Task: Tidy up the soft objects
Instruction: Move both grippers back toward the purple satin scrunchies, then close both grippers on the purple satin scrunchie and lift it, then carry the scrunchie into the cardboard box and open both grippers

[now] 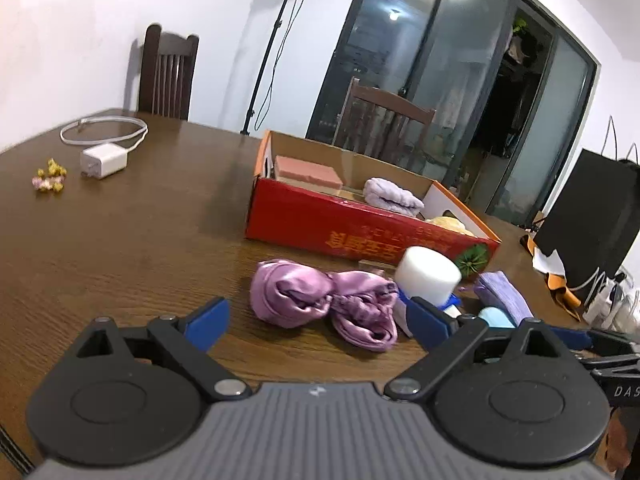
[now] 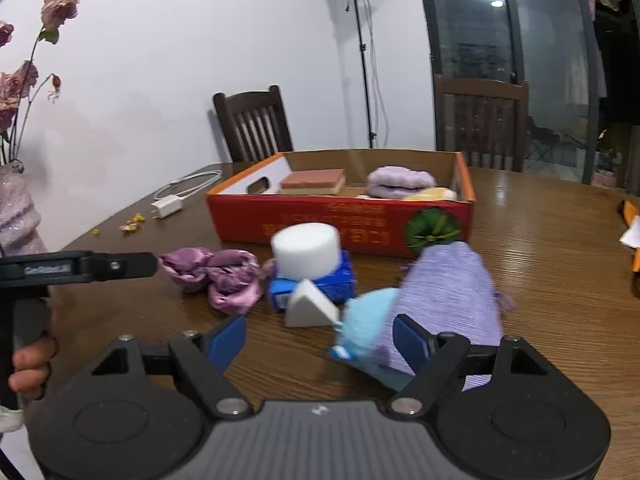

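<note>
A red cardboard box [image 1: 360, 232] [image 2: 340, 220] stands on the wooden table; it holds a pink sponge [image 1: 308, 174] [image 2: 314, 181], a lilac towel [image 1: 394, 196] [image 2: 400, 182] and a yellow soft thing [image 1: 450, 224]. In front of it lie a crumpled purple satin cloth [image 1: 324, 300] [image 2: 220, 272], a white foam cylinder [image 1: 428, 274] [image 2: 306, 246] on a blue pack [image 2: 332, 286], a white foam wedge [image 2: 310, 306], a light blue plush [image 2: 370, 320] and a lavender cloth pouch [image 2: 444, 300]. My left gripper [image 1: 318, 320] is open just before the satin cloth. My right gripper [image 2: 320, 342] is open, near the plush.
A white charger with cable [image 1: 104, 160] [image 2: 168, 205] and dried petals [image 1: 50, 180] lie at the table's left. Dark wooden chairs [image 2: 254, 122] stand behind the table. A vase of dried roses [image 2: 16, 208] stands at the left. A black bag [image 1: 592, 220] sits at the right.
</note>
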The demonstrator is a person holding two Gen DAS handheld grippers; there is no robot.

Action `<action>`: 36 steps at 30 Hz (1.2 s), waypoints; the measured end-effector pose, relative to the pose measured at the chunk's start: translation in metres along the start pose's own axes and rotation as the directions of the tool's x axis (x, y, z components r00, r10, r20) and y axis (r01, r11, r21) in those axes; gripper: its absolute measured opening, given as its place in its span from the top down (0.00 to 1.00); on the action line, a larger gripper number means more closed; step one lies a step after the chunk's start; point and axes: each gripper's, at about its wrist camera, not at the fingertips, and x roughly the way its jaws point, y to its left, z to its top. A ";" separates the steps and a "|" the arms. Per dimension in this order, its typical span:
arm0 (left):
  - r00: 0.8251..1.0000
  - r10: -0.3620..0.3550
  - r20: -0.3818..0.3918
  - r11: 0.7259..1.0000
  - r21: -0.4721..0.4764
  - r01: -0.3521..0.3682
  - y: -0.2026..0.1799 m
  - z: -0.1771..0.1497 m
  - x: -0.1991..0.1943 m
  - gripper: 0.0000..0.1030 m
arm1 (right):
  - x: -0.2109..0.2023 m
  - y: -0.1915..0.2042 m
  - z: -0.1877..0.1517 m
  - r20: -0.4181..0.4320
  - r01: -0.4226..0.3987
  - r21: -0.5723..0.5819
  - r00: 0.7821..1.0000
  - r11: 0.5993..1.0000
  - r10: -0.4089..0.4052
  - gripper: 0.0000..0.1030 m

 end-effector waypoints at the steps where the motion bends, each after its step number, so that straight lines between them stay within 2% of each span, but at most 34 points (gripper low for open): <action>1: 1.000 0.002 0.002 1.000 -0.008 -0.002 0.004 0.002 0.004 0.06 | 0.005 0.004 0.002 -0.002 -0.014 -0.001 1.000 1.000 0.014 0.28; 4: 1.000 -0.009 0.006 1.000 -0.024 0.009 0.017 0.009 0.014 0.06 | 0.023 0.016 0.011 0.005 -0.055 0.010 0.998 0.998 0.055 0.37; 7: 0.997 -0.081 0.014 0.991 -0.105 0.082 0.037 0.018 0.025 0.06 | 0.043 0.026 0.017 0.018 -0.112 0.034 0.994 0.993 0.111 0.40; 9: 0.992 -0.118 0.033 0.981 -0.154 0.122 0.050 0.022 0.034 0.09 | 0.061 0.034 0.021 0.004 -0.120 0.023 0.993 0.992 0.120 0.44; 11: 0.992 -0.126 0.027 0.971 -0.200 0.129 0.060 0.023 0.046 0.25 | 0.076 0.043 0.025 -0.011 -0.122 -0.003 0.992 0.993 0.122 0.50; 12: 0.990 -0.141 0.005 0.964 -0.226 0.138 0.065 0.022 0.052 0.29 | 0.084 0.047 0.027 -0.020 -0.123 -0.018 0.992 0.992 0.123 0.54; 14: 0.987 -0.161 -0.028 0.954 -0.261 0.148 0.072 0.021 0.059 0.31 | 0.097 0.053 0.029 -0.033 -0.105 -0.035 0.994 0.994 0.104 0.57; 17: 0.979 -0.203 -0.015 0.943 -0.273 0.191 0.074 0.020 0.057 0.37 | 0.114 0.057 0.030 -0.053 -0.073 -0.047 0.996 0.996 0.070 0.60; 20: 0.983 -0.172 -0.072 0.957 -0.247 0.149 0.069 0.016 0.067 0.49 | 0.122 0.054 0.028 -0.062 -0.095 -0.012 0.994 0.995 0.094 0.61; 23: 0.979 -0.192 -0.063 0.958 -0.227 0.173 0.066 0.015 0.064 0.63 | 0.127 0.056 0.024 -0.102 -0.104 -0.030 0.990 0.994 0.101 0.61; 25: 0.980 -0.189 -0.063 0.962 -0.213 0.172 0.064 0.013 0.062 0.67 | 0.130 0.059 0.022 -0.112 -0.112 -0.039 0.988 0.993 0.107 0.67; 26: 0.980 -0.189 -0.060 0.964 -0.203 0.173 0.062 0.012 0.061 0.69 | 0.131 0.060 0.021 -0.118 -0.126 -0.034 0.986 0.991 0.121 0.74; 27: 0.980 -0.189 -0.061 0.965 -0.197 0.174 0.061 0.010 0.058 0.70 | 0.129 0.063 0.020 -0.125 -0.129 -0.038 0.985 0.991 0.123 0.79; 29: 0.980 -0.184 -0.077 0.968 -0.188 0.167 0.056 0.002 0.046 0.71 | 0.117 0.070 0.020 -0.127 -0.131 -0.075 0.984 0.989 0.121 0.83; 31: 0.974 -0.207 -0.089 0.966 -0.175 0.189 0.046 -0.014 0.024 0.71 | 0.093 0.073 0.010 -0.120 -0.147 -0.101 0.984 0.984 0.135 0.84; 33: 0.962 -0.254 -0.102 0.952 -0.203 0.230 0.039 -0.032 0.004 0.71 | 0.064 0.069 -0.007 -0.136 -0.159 -0.118 0.980 0.980 0.143 0.83; 36: 0.946 -0.303 -0.115 0.939 -0.204 0.276 0.020 -0.058 -0.024 0.70 | 0.026 0.059 -0.030 -0.155 -0.160 -0.101 0.977 0.982 0.144 0.81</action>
